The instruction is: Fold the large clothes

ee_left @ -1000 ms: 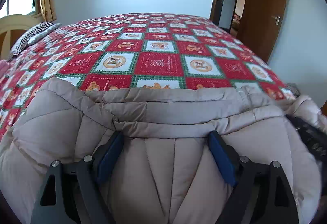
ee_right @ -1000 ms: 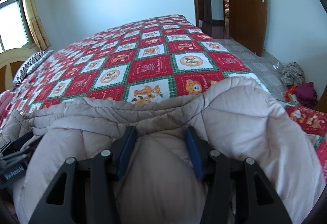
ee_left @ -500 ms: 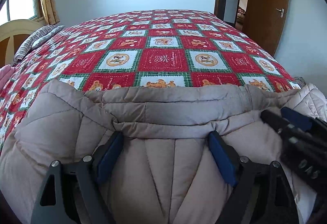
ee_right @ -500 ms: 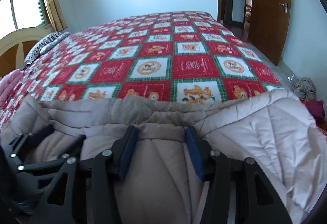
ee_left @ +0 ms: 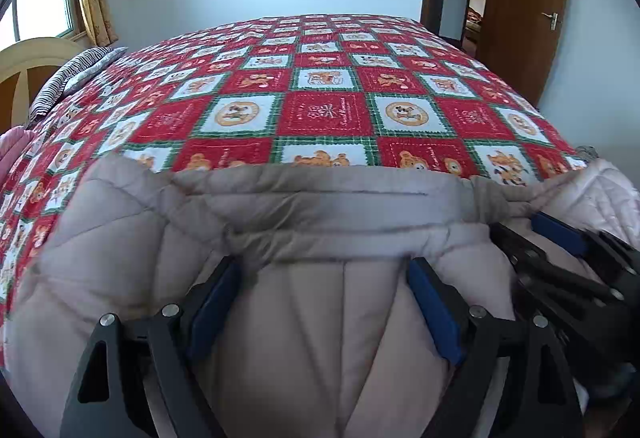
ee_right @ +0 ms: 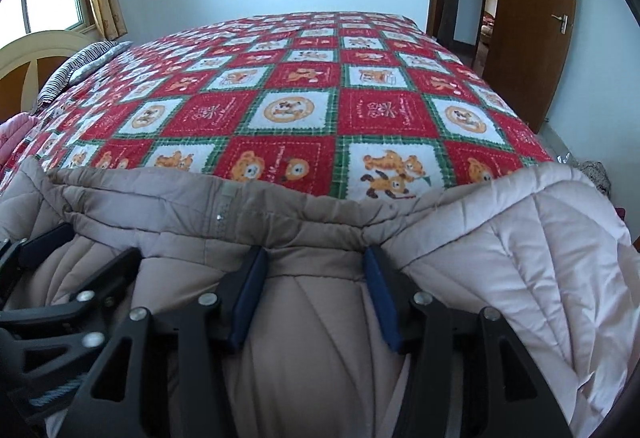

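Your left gripper (ee_left: pixel 324 302) is clamped on a thick fold of the beige padded coat (ee_left: pixel 304 214), the blue pads (ee_left: pixel 212 310) pressing into the bunched fabric from both sides. Your right gripper (ee_right: pixel 314 294) pinches the same coat (ee_right: pixel 500 250) just beside it. The coat lies at the near edge of the bedspread (ee_left: pixel 324 110), draped toward you, with both grippers close together along its folded rim.
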`<state>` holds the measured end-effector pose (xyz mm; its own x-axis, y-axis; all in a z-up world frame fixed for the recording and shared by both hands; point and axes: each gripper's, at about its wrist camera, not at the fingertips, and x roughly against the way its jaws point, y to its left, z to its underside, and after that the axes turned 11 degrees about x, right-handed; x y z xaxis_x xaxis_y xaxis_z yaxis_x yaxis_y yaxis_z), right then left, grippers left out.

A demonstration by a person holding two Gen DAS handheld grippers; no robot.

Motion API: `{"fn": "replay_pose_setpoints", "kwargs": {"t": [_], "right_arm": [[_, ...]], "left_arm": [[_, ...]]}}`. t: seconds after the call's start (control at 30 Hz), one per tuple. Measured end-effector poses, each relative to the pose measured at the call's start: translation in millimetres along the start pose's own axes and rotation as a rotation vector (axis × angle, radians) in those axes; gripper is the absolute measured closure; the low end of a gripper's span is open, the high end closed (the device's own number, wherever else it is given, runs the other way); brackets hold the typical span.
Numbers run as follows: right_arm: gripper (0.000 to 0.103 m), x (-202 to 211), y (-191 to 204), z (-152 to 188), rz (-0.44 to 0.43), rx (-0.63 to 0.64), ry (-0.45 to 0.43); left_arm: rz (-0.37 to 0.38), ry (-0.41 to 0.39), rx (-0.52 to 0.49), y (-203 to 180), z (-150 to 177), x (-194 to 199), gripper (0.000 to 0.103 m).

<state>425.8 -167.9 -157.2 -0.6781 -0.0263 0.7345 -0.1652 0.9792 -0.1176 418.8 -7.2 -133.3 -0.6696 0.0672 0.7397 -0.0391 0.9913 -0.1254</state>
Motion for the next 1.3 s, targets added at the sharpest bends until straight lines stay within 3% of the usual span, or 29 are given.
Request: {"fn": "replay_pose_setpoints", "kwargs": {"t": [0.13,0.17,0.23,0.37,0.5,0.57,0.67,0.8,0.87,0.93,1.03,1.17,1.3], "right_arm": [[0.049,0,5,-1,0.038,0.026,0.004],[0.049,-1,5,-2,0.041,0.028,0.005],[0.049,1,8,-2,0.058,0.038,0.003],[0.049,3,9,-3,0.077,0.046,-0.002],[0.049,14,4,-6,0.054,0.026,0.004],[0.051,36,-3,-7,0.052,0.003,-0.05],[0.051,75,-35,-5,0.141,-0.047,-0.133],[0.051,68,-103,9,0.241,-0.196,-0.023],[0.051,47,-132,30,0.195,-0.303,0.049],[0.051,41,-137,36,0.173,-0.335,0.039],[0.05,30,-127,37,0.231,-0.298,0.049],[0.049,23,-130,39,0.243,-0.307,0.05],[0.052,42,-123,39,0.274,-0.271,0.067]], "left_arm": [[-0.153,-0.172,0.052,36,-11,37,0.017],[-0.171,-0.16,0.079,45,-13,32,0.017],[-0.19,-0.028,0.132,61,-12,-3,0.017],[-0.266,-0.092,0.06,42,-2,-15,0.015],[-0.212,-0.076,0.106,54,-1,-18,0.014],[-0.196,-0.069,0.122,56,-3,-18,0.014],[-0.195,-0.066,0.122,58,-5,-19,0.013],[-0.196,-0.067,0.121,57,-5,-20,0.013],[-0.196,-0.066,0.12,57,-5,-20,0.013],[-0.2,-0.067,0.115,56,-4,-19,0.013],[-0.202,-0.068,0.113,56,-4,-19,0.013],[-0.202,-0.067,0.113,56,-4,-19,0.013],[-0.197,-0.068,0.117,56,-4,-19,0.013]]}}
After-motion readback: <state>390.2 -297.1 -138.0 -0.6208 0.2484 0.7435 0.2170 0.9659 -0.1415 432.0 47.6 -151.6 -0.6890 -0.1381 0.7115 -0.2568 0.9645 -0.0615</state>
